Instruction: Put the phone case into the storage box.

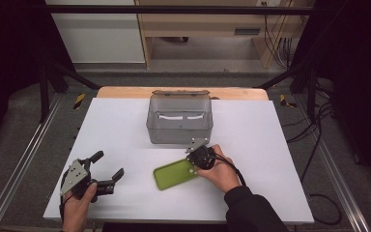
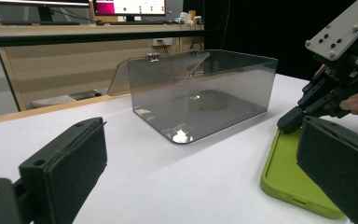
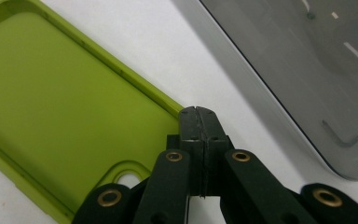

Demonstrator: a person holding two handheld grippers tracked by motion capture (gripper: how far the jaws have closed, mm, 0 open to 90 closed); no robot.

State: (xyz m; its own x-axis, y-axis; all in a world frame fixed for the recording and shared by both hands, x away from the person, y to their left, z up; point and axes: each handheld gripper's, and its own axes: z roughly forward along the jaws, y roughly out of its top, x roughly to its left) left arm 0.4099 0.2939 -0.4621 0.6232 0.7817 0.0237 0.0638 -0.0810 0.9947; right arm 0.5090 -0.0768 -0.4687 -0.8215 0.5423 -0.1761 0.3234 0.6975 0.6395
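Observation:
A lime-green phone case (image 1: 174, 175) lies open side up on the white table, in front of a clear plastic box (image 1: 179, 121). My right gripper (image 1: 195, 166) is shut, its tips down on the case's right end. In the right gripper view the closed jaws (image 3: 196, 112) meet at the rim of the case (image 3: 65, 93) near its camera cutout; nothing shows between the pads. My left gripper (image 1: 108, 165) is held open near the table's front left, empty. In the left gripper view its wide jaws (image 2: 205, 168) frame the box (image 2: 200, 93), the case (image 2: 289, 172) and the right gripper (image 2: 289, 123).
The white tabletop (image 1: 251, 130) lies on a wooden table with metal rails along both sides. The clear box (image 3: 307, 70) has its lid hinged back and holds a small bent item. Cables trail on the floor at the right.

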